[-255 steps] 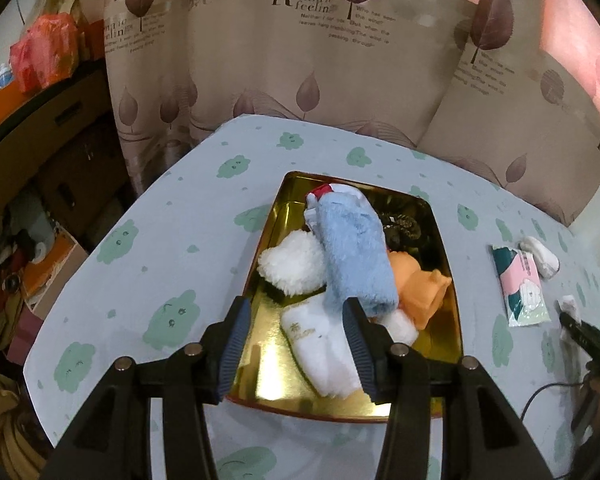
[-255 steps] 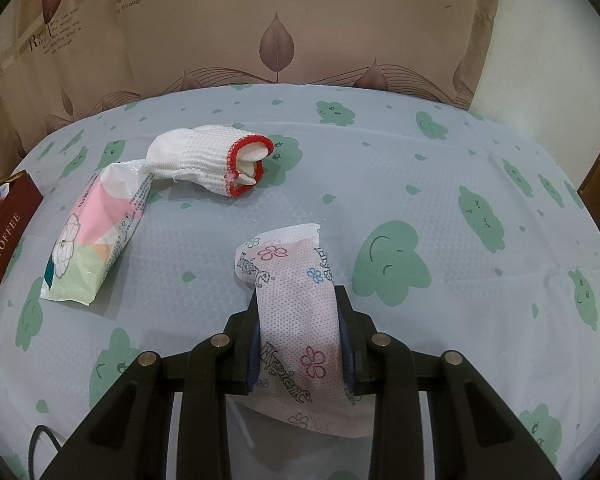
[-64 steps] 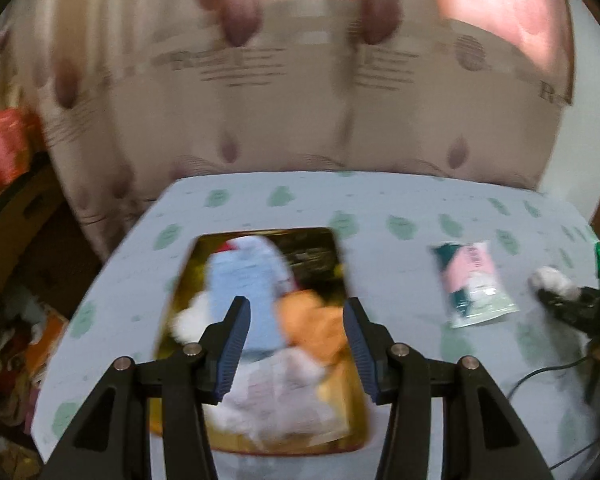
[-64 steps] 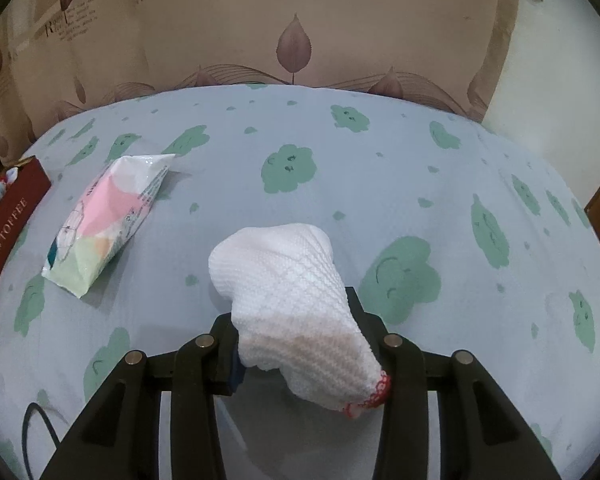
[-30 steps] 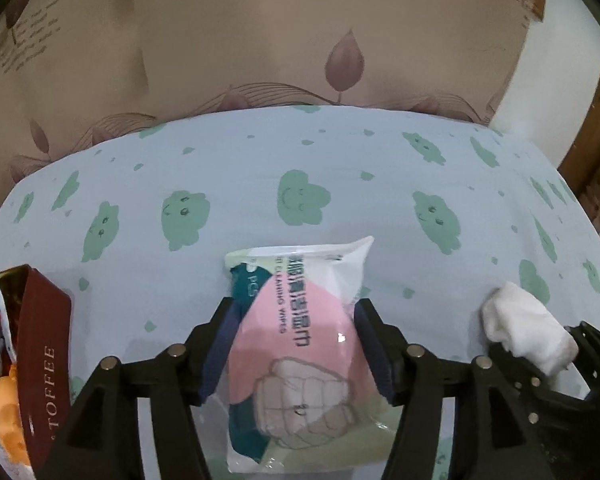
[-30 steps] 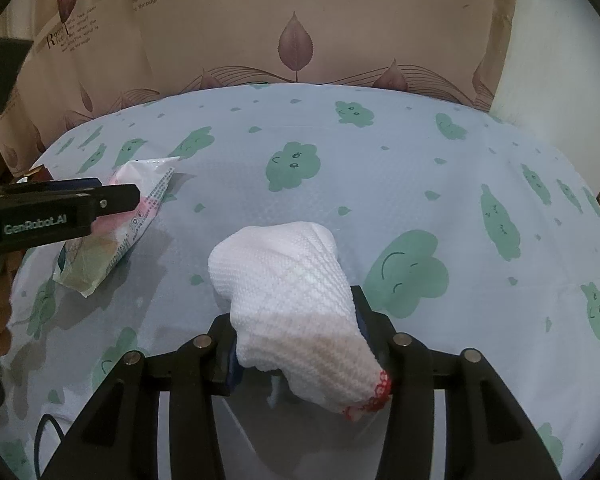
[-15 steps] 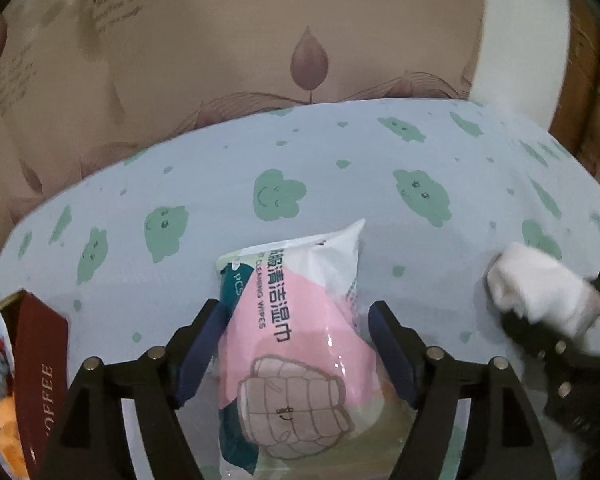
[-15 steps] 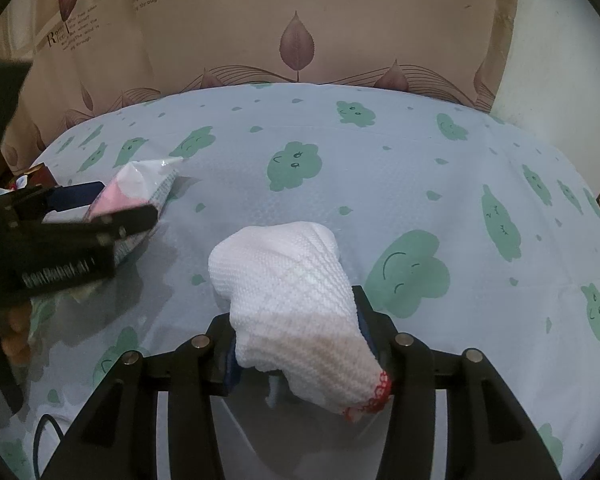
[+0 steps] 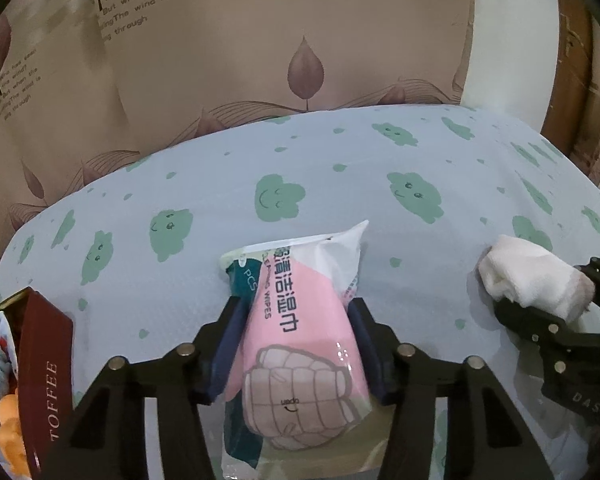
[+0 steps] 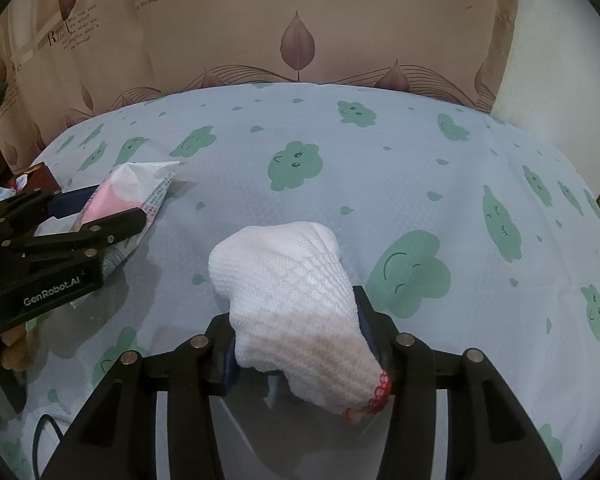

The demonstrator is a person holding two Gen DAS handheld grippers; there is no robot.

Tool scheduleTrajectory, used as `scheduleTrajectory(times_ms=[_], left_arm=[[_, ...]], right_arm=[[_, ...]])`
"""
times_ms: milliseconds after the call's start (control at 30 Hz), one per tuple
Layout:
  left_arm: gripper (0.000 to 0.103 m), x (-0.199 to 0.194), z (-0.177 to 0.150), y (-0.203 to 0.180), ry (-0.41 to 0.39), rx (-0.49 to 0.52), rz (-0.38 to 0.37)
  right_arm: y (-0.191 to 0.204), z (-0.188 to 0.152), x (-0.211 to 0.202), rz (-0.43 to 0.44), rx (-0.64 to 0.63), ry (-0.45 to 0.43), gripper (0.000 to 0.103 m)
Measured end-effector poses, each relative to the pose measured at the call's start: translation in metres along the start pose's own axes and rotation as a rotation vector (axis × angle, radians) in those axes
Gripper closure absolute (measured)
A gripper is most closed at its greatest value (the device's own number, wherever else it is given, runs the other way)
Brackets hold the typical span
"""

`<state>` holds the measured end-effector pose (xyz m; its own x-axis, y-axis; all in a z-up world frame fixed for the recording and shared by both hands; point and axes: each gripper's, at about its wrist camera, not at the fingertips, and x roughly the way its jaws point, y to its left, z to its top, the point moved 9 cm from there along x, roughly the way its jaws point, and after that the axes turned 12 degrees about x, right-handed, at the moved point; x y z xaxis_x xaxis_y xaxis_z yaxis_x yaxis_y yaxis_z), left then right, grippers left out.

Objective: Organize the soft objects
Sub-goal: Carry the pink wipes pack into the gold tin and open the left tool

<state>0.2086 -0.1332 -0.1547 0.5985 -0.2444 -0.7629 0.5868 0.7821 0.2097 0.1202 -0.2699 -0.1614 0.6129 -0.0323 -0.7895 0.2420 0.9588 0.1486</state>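
Note:
A pink and white wet wipes pack (image 9: 300, 280) lies on the pale blue cloud-print tablecloth (image 9: 204, 184). My left gripper (image 9: 296, 312) straddles it, jaws closing, with both blue pads pressing its sides so that the pack narrows between them. The right wrist view shows that same gripper (image 10: 100, 210) and pack (image 10: 140, 184) at the left. My right gripper (image 10: 296, 320) is shut on a white knitted glove (image 10: 284, 272) with a red cuff edge, held just above the cloth. From the left wrist, the glove (image 9: 528, 276) and right gripper (image 9: 552, 292) sit at the right.
A dark red toffee tin (image 9: 44, 352) with a blue towel and an orange item stands at the left edge. A leaf-print curtain (image 10: 300, 40) hangs behind the table. A black cable (image 10: 48, 428) and a person's fingers (image 10: 8, 344) are at the lower left.
The left jaws spread wider around the wipes pack, then came in against its sides, and the left view rolled slightly. The right gripper and glove stayed put.

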Motion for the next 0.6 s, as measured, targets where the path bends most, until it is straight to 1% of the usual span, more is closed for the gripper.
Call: scheduleTrajectory(times_ms=[133, 300, 467, 600], left_arm=[[0.054, -0.005, -0.001, -0.001, 0.006, 0.001, -0.004], [0.055, -0.011, -0.004, -0.003, 0.015, -0.014, -0.011], [0.055, -0.024, -0.004, -0.005, 0.008, 0.007, 0.013], [0.055, -0.036, -0.003, -0.004, 0.003, 0.011, 0.016]], right_arm=[[0.0, 0.0, 0.0, -0.001, -0.001, 0.0, 0.056], [0.0, -0.001, 0.0, -0.001, -0.001, -0.001, 0.056], [0.0, -0.001, 0.001, -0.002, -0.003, -0.001, 0.056], [0.0, -0.001, 0.0, -0.002, -0.003, -0.001, 0.056]])
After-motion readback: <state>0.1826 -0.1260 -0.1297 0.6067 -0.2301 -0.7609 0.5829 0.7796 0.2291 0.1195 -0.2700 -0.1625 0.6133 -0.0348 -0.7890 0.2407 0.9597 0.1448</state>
